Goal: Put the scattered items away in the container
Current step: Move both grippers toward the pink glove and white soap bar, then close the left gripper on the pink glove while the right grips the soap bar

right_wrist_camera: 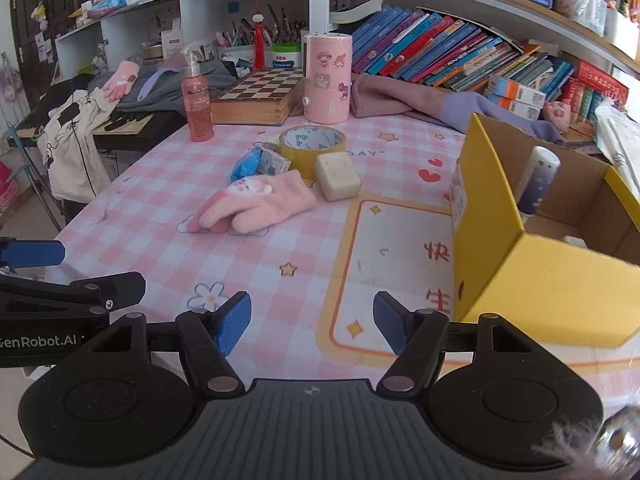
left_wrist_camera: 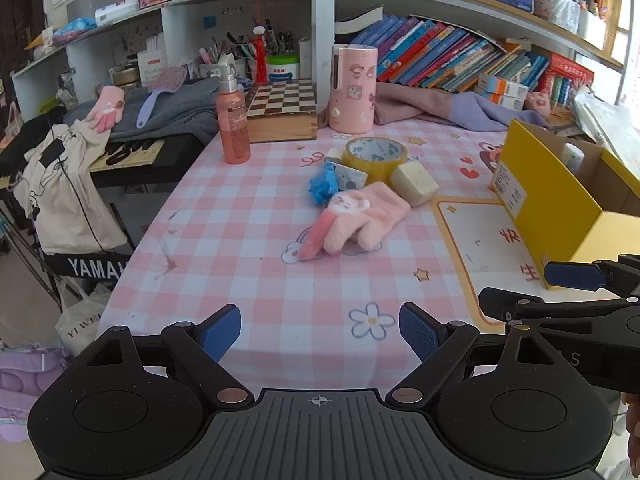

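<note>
A pink glove [left_wrist_camera: 354, 218] [right_wrist_camera: 256, 204] lies mid-table. Behind it sit a yellow tape roll [left_wrist_camera: 376, 156] [right_wrist_camera: 312, 144], a cream block [left_wrist_camera: 414, 183] [right_wrist_camera: 338, 177], a blue crumpled wrapper [left_wrist_camera: 323, 184] [right_wrist_camera: 245, 165] and a small grey box [left_wrist_camera: 350, 178] [right_wrist_camera: 276, 162]. The yellow cardboard box [left_wrist_camera: 552, 208] [right_wrist_camera: 532, 272] stands at the right with a white tube [right_wrist_camera: 538, 180] inside. My left gripper [left_wrist_camera: 320, 334] is open and empty near the table's front edge. My right gripper [right_wrist_camera: 312, 326] is open and empty beside the box's left front corner.
A pink spray bottle [left_wrist_camera: 233, 120] [right_wrist_camera: 196, 100], a chessboard box [left_wrist_camera: 282, 110] [right_wrist_camera: 256, 98] and a pink canister [left_wrist_camera: 353, 88] [right_wrist_camera: 327, 78] stand at the back. Books and clothes line the rear shelf. A keyboard with a bag [left_wrist_camera: 64, 184] is left of the table.
</note>
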A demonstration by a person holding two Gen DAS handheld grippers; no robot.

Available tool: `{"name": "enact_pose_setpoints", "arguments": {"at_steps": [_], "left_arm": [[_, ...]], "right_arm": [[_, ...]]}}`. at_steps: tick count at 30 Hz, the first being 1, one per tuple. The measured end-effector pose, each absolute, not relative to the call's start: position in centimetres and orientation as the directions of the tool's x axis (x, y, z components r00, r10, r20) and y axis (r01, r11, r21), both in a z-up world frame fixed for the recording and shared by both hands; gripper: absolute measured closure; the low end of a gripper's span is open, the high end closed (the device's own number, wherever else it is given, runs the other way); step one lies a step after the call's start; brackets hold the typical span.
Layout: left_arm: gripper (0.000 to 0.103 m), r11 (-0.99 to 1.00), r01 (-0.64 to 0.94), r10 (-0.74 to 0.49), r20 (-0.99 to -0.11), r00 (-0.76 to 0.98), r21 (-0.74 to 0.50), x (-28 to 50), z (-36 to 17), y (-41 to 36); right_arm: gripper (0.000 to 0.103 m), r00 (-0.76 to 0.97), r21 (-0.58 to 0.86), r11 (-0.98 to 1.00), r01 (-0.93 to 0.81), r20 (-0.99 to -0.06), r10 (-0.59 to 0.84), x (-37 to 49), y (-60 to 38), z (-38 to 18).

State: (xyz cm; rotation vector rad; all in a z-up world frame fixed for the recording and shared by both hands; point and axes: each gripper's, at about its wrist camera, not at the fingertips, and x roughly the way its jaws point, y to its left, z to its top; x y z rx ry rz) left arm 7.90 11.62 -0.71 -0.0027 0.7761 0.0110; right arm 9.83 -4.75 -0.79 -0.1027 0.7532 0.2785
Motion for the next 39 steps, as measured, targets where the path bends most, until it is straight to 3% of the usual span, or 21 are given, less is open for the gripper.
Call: {"name": "enact_pose_setpoints", "arguments": {"at_steps": [26,39], "left_arm": [[0.014,1.0,-0.005,0.022,-0.713,0.701,0.027,18.6,-2.5,10.6],[0.014,0.999,0.007,-0.029,-0.737,0.675,-0.033,23.3,-4.5,10.7]], "right_arm": [[0.036,0.696,0.029,0.964,-0.265,-0.687,0.212,23.9,-5.2,-1.0],[0.036,0.618,0.013,0.948,-0.319,-0.755,0.218,30.3,-2.8,-2.8]]}}
